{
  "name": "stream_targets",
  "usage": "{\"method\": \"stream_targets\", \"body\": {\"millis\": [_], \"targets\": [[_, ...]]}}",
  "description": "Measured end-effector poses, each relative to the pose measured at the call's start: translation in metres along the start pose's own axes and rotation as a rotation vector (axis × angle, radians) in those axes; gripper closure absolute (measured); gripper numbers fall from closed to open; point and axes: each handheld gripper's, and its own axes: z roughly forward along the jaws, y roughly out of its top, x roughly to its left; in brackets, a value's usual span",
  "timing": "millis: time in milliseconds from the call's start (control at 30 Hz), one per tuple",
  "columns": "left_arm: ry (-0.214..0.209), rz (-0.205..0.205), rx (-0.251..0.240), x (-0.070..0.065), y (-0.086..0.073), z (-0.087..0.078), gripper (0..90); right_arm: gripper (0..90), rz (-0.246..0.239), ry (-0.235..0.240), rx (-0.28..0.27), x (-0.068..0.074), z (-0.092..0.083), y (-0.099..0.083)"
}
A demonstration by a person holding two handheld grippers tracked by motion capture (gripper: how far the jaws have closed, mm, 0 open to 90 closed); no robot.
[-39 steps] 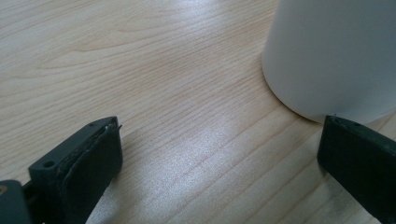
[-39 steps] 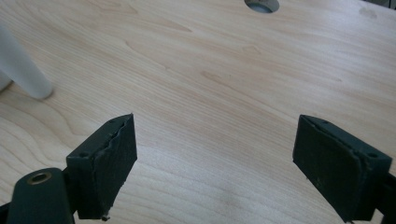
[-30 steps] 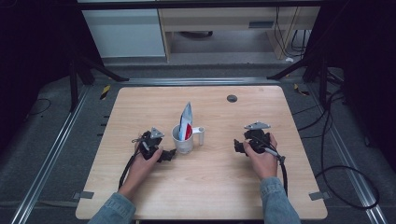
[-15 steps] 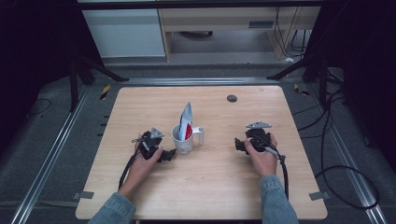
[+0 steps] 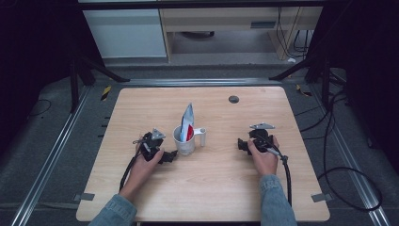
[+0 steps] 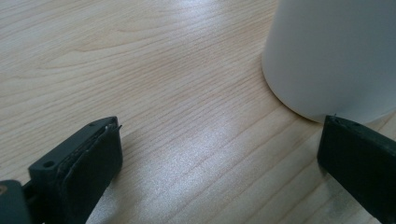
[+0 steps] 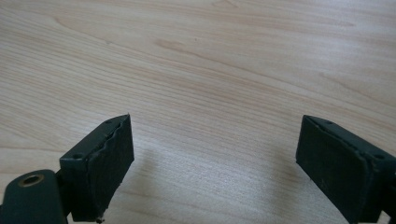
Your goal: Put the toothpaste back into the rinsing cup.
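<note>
My left claw [image 5: 169, 155] rests low on the wooden tabletop [image 5: 226, 188] with its jaws spread wide and nothing between them; in the left gripper view one jaw sits just beside the base of the white mug [image 6: 336, 56]. The mug stands near the tabletop's middle, handle toward my right side, with a tall blue-and-silver packet [image 5: 187, 117] and something red sticking up out of it. My right claw [image 5: 242, 144] is well apart from the mug, jaws also spread, over bare wood.
</note>
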Motion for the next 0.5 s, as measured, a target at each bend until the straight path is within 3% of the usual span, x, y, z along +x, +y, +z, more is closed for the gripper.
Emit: {"method": "stream_targets", "body": {"millis": [333,500], "targets": [[0.000,0.000,0.000,0.0000,0.0000,0.0000,0.0,4.8,0.015,-0.030,0.002,-0.0048,0.0076,-0.0035],[0.001,0.000,0.001,-0.0002,-0.0001,-0.0002,0.0,0.4,0.060,-0.071,0.020,-0.0073,0.0077,-0.0041]]}}
